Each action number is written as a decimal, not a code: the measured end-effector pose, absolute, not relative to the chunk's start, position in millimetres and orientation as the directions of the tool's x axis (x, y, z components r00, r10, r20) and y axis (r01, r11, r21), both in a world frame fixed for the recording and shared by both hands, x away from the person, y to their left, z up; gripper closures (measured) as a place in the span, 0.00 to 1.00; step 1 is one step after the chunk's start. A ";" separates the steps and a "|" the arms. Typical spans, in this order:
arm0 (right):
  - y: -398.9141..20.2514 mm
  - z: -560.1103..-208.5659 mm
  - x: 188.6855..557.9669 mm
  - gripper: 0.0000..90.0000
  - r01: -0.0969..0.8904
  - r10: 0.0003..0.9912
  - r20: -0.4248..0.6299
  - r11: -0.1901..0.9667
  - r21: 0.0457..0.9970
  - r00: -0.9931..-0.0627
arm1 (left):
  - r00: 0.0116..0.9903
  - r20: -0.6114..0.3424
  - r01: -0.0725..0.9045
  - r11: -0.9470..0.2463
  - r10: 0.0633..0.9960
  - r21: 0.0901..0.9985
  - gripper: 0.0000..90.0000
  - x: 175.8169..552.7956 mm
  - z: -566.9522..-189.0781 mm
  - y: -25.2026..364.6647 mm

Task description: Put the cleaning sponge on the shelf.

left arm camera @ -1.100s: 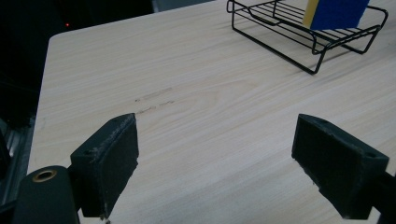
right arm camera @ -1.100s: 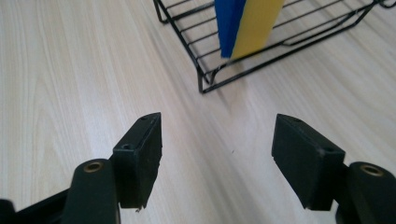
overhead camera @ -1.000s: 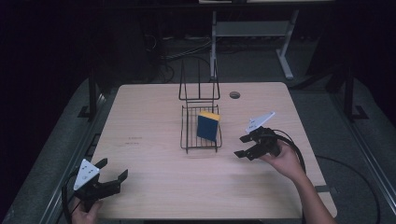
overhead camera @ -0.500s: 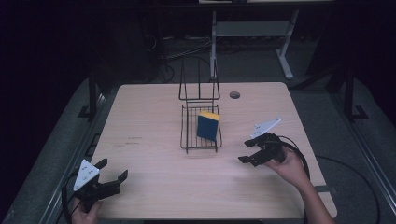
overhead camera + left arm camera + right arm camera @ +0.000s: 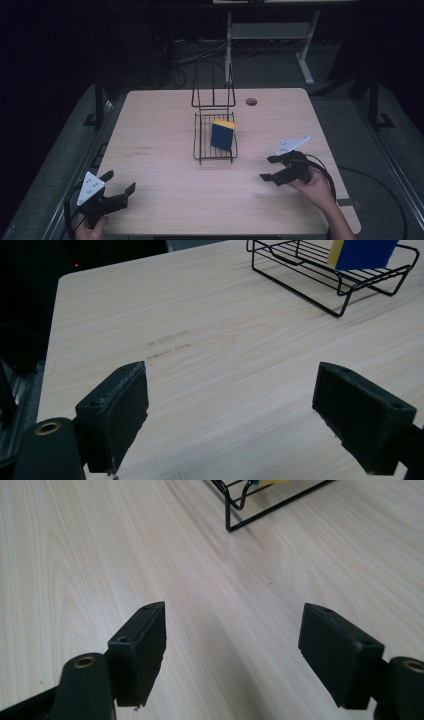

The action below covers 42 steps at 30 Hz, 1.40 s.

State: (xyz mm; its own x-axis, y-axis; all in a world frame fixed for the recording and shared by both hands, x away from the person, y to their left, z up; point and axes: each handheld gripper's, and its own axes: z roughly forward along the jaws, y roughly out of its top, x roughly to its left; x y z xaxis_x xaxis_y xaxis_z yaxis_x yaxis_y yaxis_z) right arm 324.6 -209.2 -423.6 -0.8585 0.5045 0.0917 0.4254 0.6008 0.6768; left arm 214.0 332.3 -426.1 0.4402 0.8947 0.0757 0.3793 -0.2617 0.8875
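A black wire rack point(image 5: 205, 147) stands mid-table, and a blue and yellow sponge point(image 5: 222, 135) leans upright in it. In the left gripper view the rack point(image 5: 300, 275) and the sponge point(image 5: 362, 252) sit at the top right. My left gripper point(image 5: 117, 182) hovers at the table's front left corner, open and holding nothing, far from the rack. My right gripper point(image 5: 266, 168) is open and bare, low over the wood to the right of the rack's front, jaws pointing left. The rack's corner point(image 5: 235, 510) shows at the top of the right gripper view.
The wooden table point(image 5: 165, 125) has a round cable hole point(image 5: 251, 101) near its back edge. The rack's tall wire back point(image 5: 213, 90) rises behind its tray. A white desk frame point(image 5: 270, 32) stands on the floor beyond the table. Dark floor surrounds the table.
My right gripper has drawn back from the rack toward the front right of the table. The left gripper has stayed in place. The sponge has not moved.
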 end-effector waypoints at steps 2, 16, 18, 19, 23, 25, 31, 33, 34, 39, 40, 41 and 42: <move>-211.5 -426.2 322.9 0.30 0.431 0.504 0.102 0.596 0.678 -0.858 | 0.441 0.075 0.380 -0.262 0.894 0.887 0.16 214.1 -426.3 332.0; -217.4 -432.8 306.9 0.28 0.442 0.513 0.117 0.576 0.688 -0.850 | 0.438 0.077 0.381 -0.262 0.896 0.887 0.16 213.3 -426.5 332.1; -218.7 -435.0 305.1 0.28 0.445 0.514 0.119 0.577 0.685 -0.850 | 0.438 0.076 0.381 -0.262 0.896 0.887 0.16 213.3 -426.5 332.2; -219.4 -436.5 304.0 0.28 0.452 0.519 0.120 0.582 0.676 -0.846 | 0.438 0.077 0.381 -0.263 0.896 0.886 0.16 213.4 -426.6 332.0; -221.8 -439.5 299.6 0.28 0.452 0.523 0.118 0.576 0.681 -0.844 | 0.439 0.076 0.381 -0.262 0.895 0.887 0.16 213.3 -426.7 331.6; -222.4 -440.2 298.2 0.28 0.456 0.528 0.119 0.573 0.681 -0.841 | 0.439 0.075 0.380 -0.260 0.896 0.888 0.16 213.2 -426.7 331.5; -226.4 -444.5 290.8 0.28 0.456 0.536 0.112 0.570 0.683 -0.837 | 0.438 0.074 0.379 -0.259 0.896 0.888 0.16 213.0 -426.7 331.4; -228.2 -445.4 287.9 0.28 0.459 0.541 0.110 0.567 0.684 -0.834 | 0.438 0.076 0.380 -0.261 0.896 0.888 0.16 213.1 -426.8 331.2; -230.4 -445.8 285.9 0.28 0.462 0.542 0.117 0.562 0.686 -0.832 | 0.440 0.077 0.380 -0.263 0.895 0.887 0.16 213.1 -426.7 331.0; -232.9 -447.2 281.9 0.28 0.465 0.546 0.117 0.559 0.687 -0.830 | 0.442 0.080 0.379 -0.267 0.893 0.886 0.16 212.9 -426.5 330.7; -233.8 -447.8 279.5 0.28 0.468 0.550 0.118 0.556 0.687 -0.827 | 0.442 0.078 0.379 -0.265 0.894 0.887 0.16 212.8 -426.5 330.8; -233.8 -447.8 279.5 0.28 0.468 0.550 0.118 0.556 0.687 -0.827 | 0.442 0.078 0.379 -0.265 0.894 0.887 0.16 212.8 -426.5 330.8; -234.5 -448.1 278.7 0.28 0.468 0.549 0.121 0.553 0.689 -0.827 | 0.442 0.078 0.380 -0.265 0.894 0.886 0.16 212.8 -426.5 331.0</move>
State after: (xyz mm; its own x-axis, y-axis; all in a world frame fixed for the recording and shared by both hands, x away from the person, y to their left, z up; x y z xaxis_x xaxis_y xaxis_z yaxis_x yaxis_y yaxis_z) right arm 278.7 -234.5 -448.1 -0.8268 0.5493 0.1212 0.4683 0.5529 0.6892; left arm 212.8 331.0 -426.5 0.4417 0.8938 0.0776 0.3797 -0.2646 0.8864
